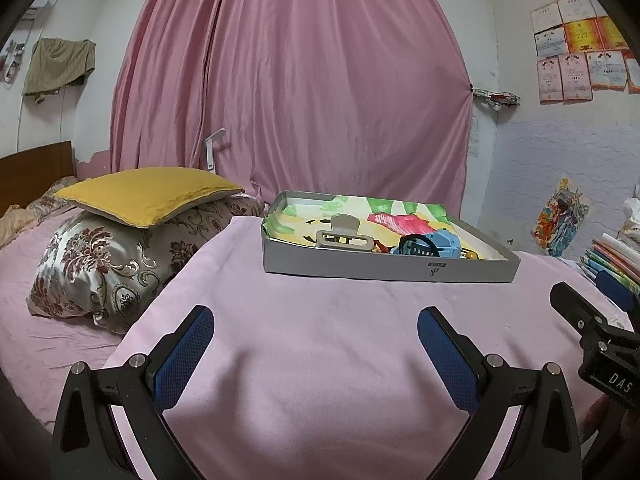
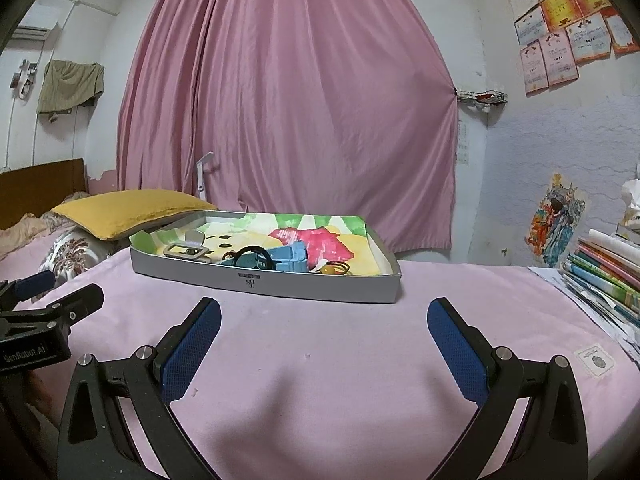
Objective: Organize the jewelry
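Observation:
A shallow grey box (image 1: 360,270) (image 2: 320,290) lined with a colourful drawing sits on a pink blanket. Inside lie a beige hair claw clip (image 1: 344,236) (image 2: 188,249), a blue watch with a dark band (image 1: 428,245) (image 2: 280,259), and a yellow bead with hair ties (image 2: 334,269). My left gripper (image 1: 316,330) is open and empty, hovering over the blanket in front of the box. My right gripper (image 2: 324,322) is open and empty, also in front of the box. Each gripper shows at the edge of the other's view (image 1: 592,320) (image 2: 52,300).
A yellow cushion (image 1: 148,194) (image 2: 128,210) rests on a patterned pillow (image 1: 108,264) left of the box. A stack of books (image 2: 608,276) (image 1: 612,256) lies at the right. A pink curtain (image 1: 300,80) hangs behind.

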